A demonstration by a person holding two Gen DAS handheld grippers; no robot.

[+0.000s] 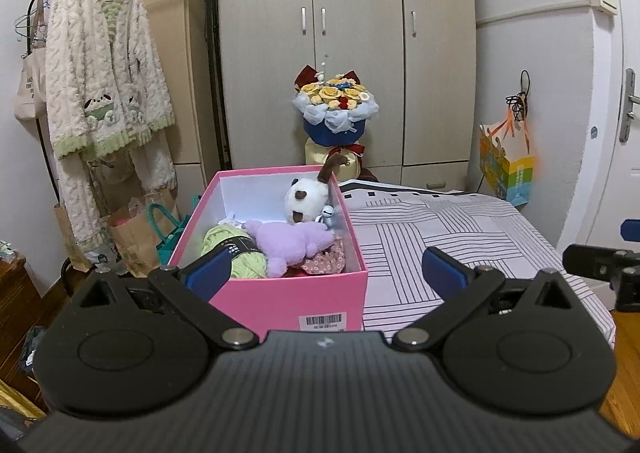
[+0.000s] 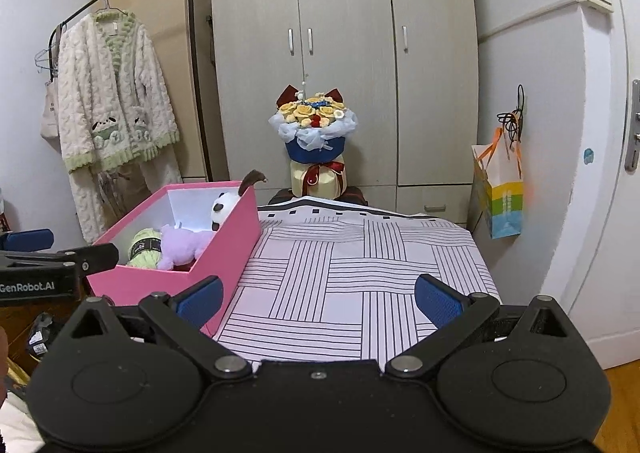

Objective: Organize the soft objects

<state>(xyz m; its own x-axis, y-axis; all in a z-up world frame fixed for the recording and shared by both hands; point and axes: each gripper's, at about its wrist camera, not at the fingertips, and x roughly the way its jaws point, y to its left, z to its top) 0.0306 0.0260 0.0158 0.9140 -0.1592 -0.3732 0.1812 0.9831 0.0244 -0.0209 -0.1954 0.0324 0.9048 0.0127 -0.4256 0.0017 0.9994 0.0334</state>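
Note:
A pink box (image 1: 288,299) stands on the left of the striped table cloth (image 1: 440,237). In it lie a purple plush (image 1: 294,245), a green yarn ball (image 1: 224,249), a white and brown plush dog (image 1: 304,199) and a floral cloth (image 1: 324,263). My left gripper (image 1: 326,273) is open and empty, close in front of the box. My right gripper (image 2: 318,299) is open and empty above the cloth, to the right of the box (image 2: 224,249). The purple plush (image 2: 182,245) and yarn (image 2: 142,249) also show in the right wrist view.
A flower bouquet (image 1: 334,109) stands behind the table before the wardrobe (image 1: 348,13). A fluffy robe (image 1: 104,93) hangs on a rack at left, paper bags (image 1: 136,237) below it. A colourful bag (image 1: 508,165) hangs at right near the door (image 1: 616,93).

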